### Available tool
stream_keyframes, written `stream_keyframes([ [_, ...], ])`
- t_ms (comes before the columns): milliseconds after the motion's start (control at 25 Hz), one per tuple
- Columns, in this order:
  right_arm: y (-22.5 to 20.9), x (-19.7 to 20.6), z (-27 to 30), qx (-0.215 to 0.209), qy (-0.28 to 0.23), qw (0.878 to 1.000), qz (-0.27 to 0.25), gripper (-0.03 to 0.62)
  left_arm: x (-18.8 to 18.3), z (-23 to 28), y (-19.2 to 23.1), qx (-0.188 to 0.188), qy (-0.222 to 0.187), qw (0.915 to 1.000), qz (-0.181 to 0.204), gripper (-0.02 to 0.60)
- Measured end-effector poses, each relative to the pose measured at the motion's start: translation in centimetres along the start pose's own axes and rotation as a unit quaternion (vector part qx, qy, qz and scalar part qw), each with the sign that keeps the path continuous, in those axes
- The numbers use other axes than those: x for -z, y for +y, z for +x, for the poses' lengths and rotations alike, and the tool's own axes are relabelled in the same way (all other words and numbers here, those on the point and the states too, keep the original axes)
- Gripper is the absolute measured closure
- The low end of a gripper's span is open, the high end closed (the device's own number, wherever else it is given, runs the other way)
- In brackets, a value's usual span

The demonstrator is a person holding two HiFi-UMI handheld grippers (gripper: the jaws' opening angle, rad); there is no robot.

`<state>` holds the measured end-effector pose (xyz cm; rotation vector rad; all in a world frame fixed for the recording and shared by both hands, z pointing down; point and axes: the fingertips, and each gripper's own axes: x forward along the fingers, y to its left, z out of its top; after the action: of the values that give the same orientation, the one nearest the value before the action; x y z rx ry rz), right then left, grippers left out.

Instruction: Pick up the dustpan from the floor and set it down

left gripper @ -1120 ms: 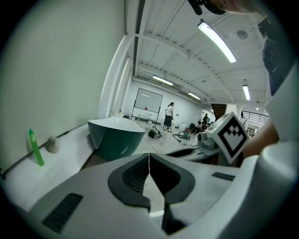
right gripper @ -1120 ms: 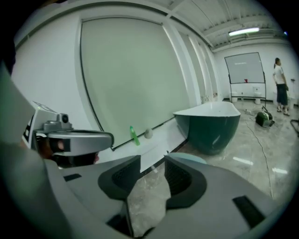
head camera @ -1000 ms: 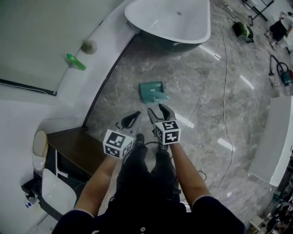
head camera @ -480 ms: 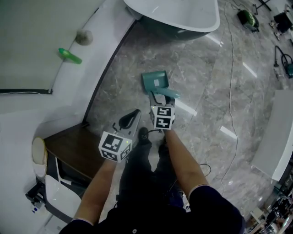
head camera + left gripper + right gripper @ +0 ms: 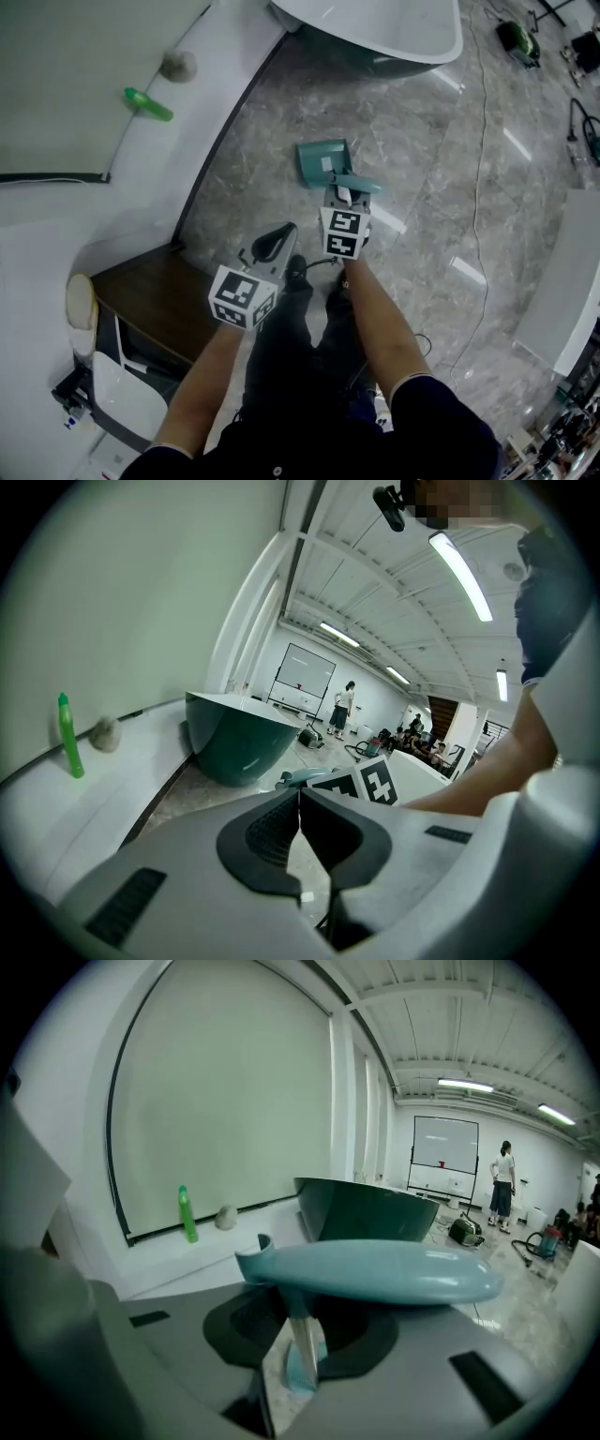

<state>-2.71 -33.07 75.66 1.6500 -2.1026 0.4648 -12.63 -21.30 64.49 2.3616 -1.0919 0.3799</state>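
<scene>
A teal dustpan (image 5: 322, 159) lies on the grey marble floor, its handle (image 5: 357, 182) pointing toward me. My right gripper (image 5: 344, 196) reaches down over that handle. In the right gripper view the handle (image 5: 375, 1274) runs across above the jaws and its thin rib stands between the pads of the right gripper (image 5: 298, 1335). These jaws have just been closing and now press on the rib. My left gripper (image 5: 278, 235) hangs lower left of the dustpan, apart from it. In its own view the left gripper (image 5: 300, 822) has pads that meet with nothing between them.
A dark green bathtub (image 5: 375, 37) stands just beyond the dustpan. A white curved ledge (image 5: 202, 112) on the left bears a green bottle (image 5: 148, 104) and a grey ball (image 5: 178, 65). A dark cabinet (image 5: 159, 309) is at my left. A cable (image 5: 473, 187) trails across the floor at right.
My right gripper has moved forward and down from short of the dustpan onto its handle, and its wide jaws have closed on it. The left gripper has sunk slightly.
</scene>
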Motion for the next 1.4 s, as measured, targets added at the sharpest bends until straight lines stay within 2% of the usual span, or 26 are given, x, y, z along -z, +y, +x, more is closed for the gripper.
stream_keyframes([
  [320,-1.2,-2.2,-2.3,-0.027,-0.01,1.0,-0.008,0.508,-1.1,1.2,-1.9,0.015,-0.007,0.9999,0.002,0.568],
  [640,-2.0,-6.8,-8.8,-0.075,-0.018,0.997,0.004,0.508,-4.2,1.0,-5.0,0.023,-0.027,0.9993,0.01,0.568],
  [1080,-4.6,-16.6,-19.1,-0.11,-0.105,0.988,-0.015,0.508,-11.1,-1.5,-11.0,0.017,-0.075,0.9964,0.036,0.568],
  [1400,-6.7,-23.5,-25.9,-0.13,-0.186,0.973,-0.031,0.508,-17.8,-2.4,-15.9,0.025,-0.127,0.9886,0.078,0.568],
])
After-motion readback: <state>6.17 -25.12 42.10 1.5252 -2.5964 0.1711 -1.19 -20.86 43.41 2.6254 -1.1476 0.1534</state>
